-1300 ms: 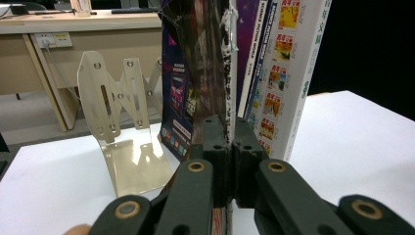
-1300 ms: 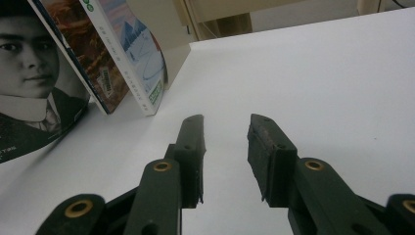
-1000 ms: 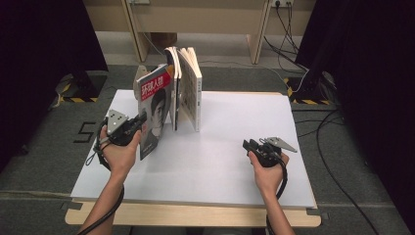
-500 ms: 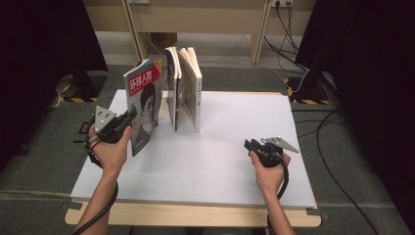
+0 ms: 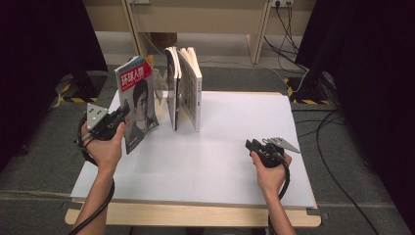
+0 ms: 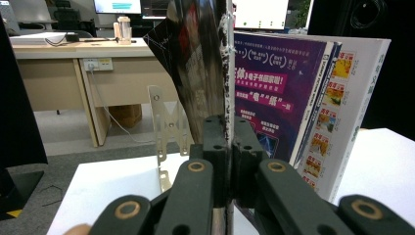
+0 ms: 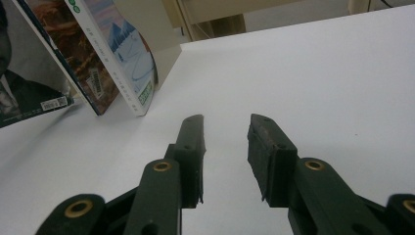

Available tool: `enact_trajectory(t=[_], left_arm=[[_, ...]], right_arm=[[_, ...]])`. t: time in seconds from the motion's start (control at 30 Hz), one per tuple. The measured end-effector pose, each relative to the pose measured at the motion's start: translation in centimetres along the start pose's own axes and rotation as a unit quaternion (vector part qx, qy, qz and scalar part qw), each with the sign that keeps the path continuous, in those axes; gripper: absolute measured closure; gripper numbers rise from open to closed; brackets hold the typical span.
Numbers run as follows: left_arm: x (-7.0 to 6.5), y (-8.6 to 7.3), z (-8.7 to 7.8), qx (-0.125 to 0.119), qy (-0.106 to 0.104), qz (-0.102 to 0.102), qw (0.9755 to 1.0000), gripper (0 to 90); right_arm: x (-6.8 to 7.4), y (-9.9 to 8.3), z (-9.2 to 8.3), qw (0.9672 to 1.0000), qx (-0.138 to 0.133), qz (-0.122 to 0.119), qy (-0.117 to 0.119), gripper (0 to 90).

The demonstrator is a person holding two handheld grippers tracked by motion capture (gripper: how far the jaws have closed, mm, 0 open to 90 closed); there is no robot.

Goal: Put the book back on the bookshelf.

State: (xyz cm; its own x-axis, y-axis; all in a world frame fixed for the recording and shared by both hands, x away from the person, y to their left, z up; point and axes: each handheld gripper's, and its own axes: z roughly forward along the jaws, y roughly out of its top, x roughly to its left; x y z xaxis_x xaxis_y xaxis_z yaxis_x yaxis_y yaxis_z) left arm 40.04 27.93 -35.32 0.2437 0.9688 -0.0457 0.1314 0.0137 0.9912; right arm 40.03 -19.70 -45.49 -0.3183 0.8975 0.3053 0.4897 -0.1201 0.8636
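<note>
A magazine (image 5: 138, 103) with a red title band and a portrait on its cover is held upright above the left part of the white table (image 5: 220, 161). My left gripper (image 5: 120, 115) is shut on its near edge; in the left gripper view the glossy magazine (image 6: 205, 68) stands edge-on between the closed pads. Two more books (image 5: 185, 88) stand upright behind it, against a metal bookend (image 6: 164, 127). My right gripper (image 5: 253, 145) rests low at the table's right with its jaws open and nothing between them (image 7: 225, 132).
The standing books (image 7: 107, 63) lean at the far left in the right gripper view. A wooden desk (image 5: 195, 19) and cables (image 5: 303, 73) lie beyond the table. Black curtains hang on both sides. White tabletop stretches between the two hands.
My left gripper has drawn the magazine away from the standing books, leftward and slightly up, and turned it more upright. The right gripper has stayed where it was.
</note>
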Motion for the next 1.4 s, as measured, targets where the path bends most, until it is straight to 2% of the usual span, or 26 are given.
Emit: enact_trajectory(t=[0.1,0.33,0.87,1.4], left_arm=[[0.4,0.1,0.2,0.001,0.002,-0.007,1.0000,86.8],[1.0,0.2,1.0,0.005,0.012,-0.010,0.9999,86.8],[1.8,0.5,3.1,0.003,0.017,-0.019,0.9997,86.9],[2.1,1.6,6.0,-0.005,0.033,-0.017,0.9993,86.8]], right_arm=[[0.0,0.0,-0.1,1.0000,0.001,0.006,0.000,67.4],[-0.1,0.0,-0.2,1.0000,-0.001,-0.001,0.000,67.4],[-0.3,-0.1,-0.2,1.0000,-0.002,0.002,-0.003,67.4],[-0.6,-0.1,-0.1,1.0000,-0.002,0.002,-0.002,67.2]])
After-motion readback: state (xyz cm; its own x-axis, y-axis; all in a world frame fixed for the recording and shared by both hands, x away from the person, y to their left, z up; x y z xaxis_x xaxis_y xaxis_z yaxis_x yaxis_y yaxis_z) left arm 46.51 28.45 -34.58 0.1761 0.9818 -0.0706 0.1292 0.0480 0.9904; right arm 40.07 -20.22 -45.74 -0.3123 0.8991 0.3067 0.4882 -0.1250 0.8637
